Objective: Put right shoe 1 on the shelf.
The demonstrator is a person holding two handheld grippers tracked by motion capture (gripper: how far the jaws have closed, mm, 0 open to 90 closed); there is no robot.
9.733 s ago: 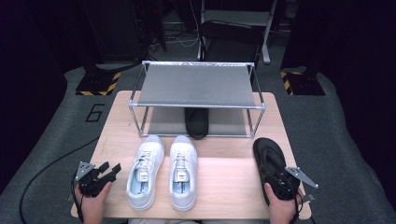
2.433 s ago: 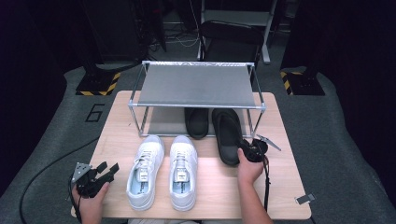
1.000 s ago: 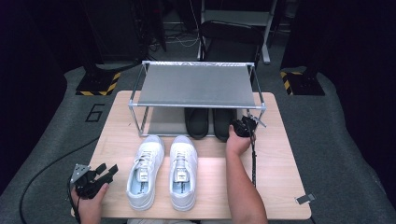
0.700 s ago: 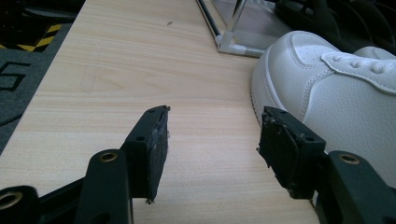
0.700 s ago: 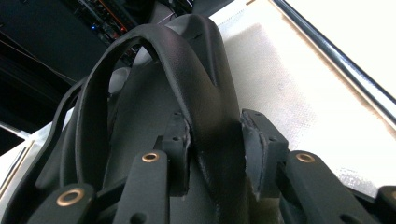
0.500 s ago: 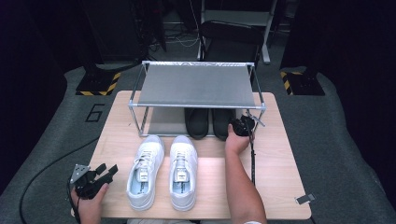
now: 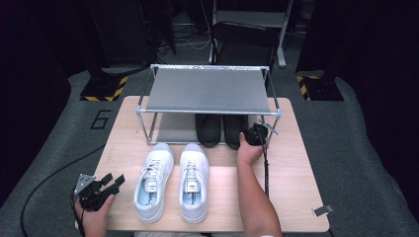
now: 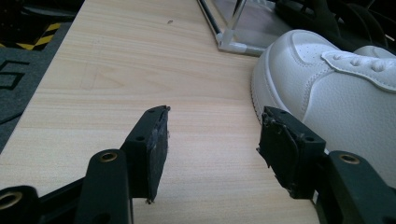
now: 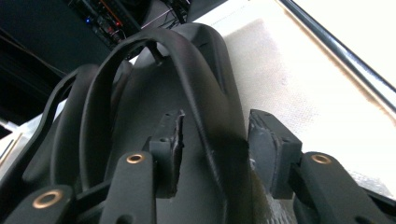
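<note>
Shelf rack (image 7: 207,91) at the back of the table (image 7: 296,168) shelters two black sandals, and the right sandal (image 7: 232,129) has its strap (image 9: 205,107) between the just-opened, loosened jaws of the right gripper (image 7: 253,135), while the left gripper (image 7: 106,185) rests open beside white sneakers (image 7: 173,180).

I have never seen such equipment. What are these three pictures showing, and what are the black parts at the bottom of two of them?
A person holds a hand tool with a two-jaw claw in each hand. One picture looks down from above the table. The other two come from cameras riding on each claw, so the black parts are its jaws. On the table stand a metal shoe rack, two white sneakers and, under the rack, two black sandals. The right claw has just been opening, with a sandal strap between its jaws. The left claw is open, holding nothing.
</note>
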